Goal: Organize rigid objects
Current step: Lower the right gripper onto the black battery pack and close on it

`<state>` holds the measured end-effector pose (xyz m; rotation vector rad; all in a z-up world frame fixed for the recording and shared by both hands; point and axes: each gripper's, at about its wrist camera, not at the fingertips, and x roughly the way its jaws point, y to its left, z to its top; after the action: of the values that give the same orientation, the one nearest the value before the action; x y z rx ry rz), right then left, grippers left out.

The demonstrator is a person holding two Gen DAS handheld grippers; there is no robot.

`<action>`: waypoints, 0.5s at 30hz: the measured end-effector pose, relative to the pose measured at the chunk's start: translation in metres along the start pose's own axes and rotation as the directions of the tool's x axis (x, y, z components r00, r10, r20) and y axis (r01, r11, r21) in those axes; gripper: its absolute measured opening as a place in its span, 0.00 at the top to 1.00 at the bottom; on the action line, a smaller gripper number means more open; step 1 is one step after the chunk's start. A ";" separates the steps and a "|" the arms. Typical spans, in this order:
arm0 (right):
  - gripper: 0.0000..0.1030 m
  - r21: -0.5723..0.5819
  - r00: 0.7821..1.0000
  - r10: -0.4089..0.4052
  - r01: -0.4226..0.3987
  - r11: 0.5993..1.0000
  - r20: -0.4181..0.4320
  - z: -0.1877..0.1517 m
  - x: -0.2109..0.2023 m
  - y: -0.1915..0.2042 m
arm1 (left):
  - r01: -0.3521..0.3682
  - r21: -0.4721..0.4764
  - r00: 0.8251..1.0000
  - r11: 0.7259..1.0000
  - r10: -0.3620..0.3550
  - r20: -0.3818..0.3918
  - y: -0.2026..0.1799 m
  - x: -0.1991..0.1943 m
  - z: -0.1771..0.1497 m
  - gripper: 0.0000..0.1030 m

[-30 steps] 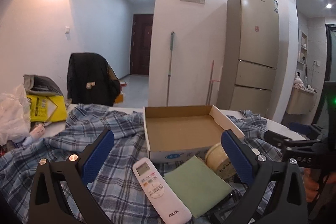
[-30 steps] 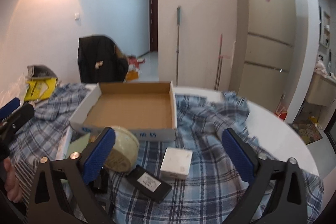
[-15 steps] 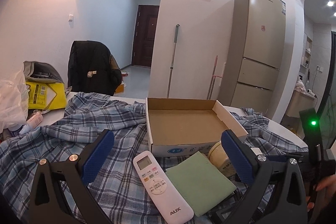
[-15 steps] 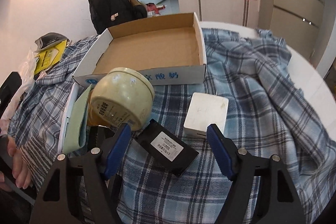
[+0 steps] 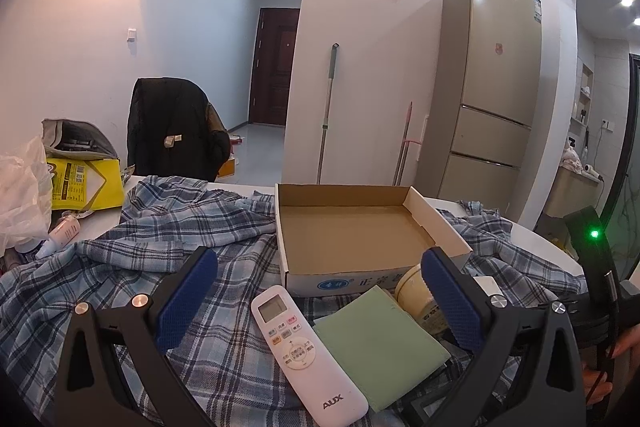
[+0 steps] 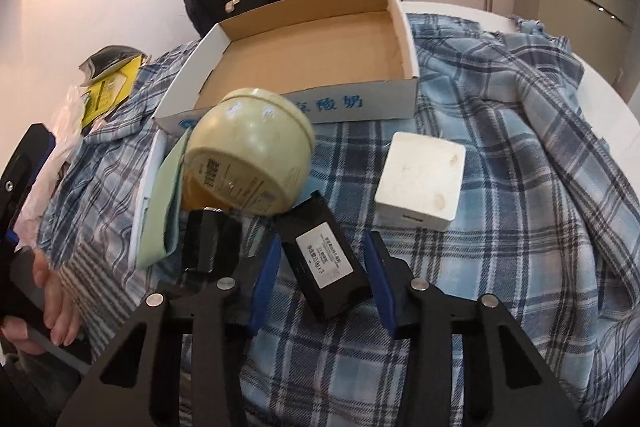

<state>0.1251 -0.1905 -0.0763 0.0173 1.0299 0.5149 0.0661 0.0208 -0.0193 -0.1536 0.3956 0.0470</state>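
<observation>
An open cardboard box (image 5: 352, 227) (image 6: 304, 43) lies on a plaid cloth. In front of it sit a white remote (image 5: 304, 351), a green pad (image 5: 380, 339), a cream round tin (image 6: 248, 155), a white square box (image 6: 420, 179) and a black box with a white label (image 6: 324, 263). My right gripper (image 6: 322, 281) points steeply down at the black box. Its jaws are closing, and the blue pads meet the box's sides. My left gripper (image 5: 318, 301) hovers open above the remote and the pad, holding nothing.
A second black item (image 6: 210, 243) lies just left of the held box, under the tin. At the far left are a yellow bag (image 5: 80, 183) and a plastic bag (image 5: 20, 195). A chair with a black jacket (image 5: 172, 131) stands behind the table, and a fridge (image 5: 492, 99) further back.
The right gripper tipped downward and sank over the black box, and its jaws went from wide apart to narrow around it. The left gripper barely moved.
</observation>
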 end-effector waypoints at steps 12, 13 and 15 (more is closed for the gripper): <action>0.64 -0.114 0.994 -0.111 0.109 0.987 -0.008 -0.006 0.012 0.020 | 0.000 0.004 1.000 1.000 0.000 0.000 0.000 0.001 0.000 0.00; 0.65 -0.101 0.992 -0.123 0.121 0.987 -0.007 -0.007 0.011 0.018 | 0.000 0.004 1.000 1.000 0.000 0.000 0.000 0.001 0.000 0.00; 0.65 -0.106 0.990 -0.143 0.142 0.984 -0.008 -0.008 0.010 0.019 | -0.001 0.005 1.000 1.000 0.001 -0.001 0.001 0.002 0.000 0.00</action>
<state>0.1146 -0.1712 -0.0837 -0.1529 1.0099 0.4386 0.0673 0.0213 -0.0203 -0.1488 0.3971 0.0467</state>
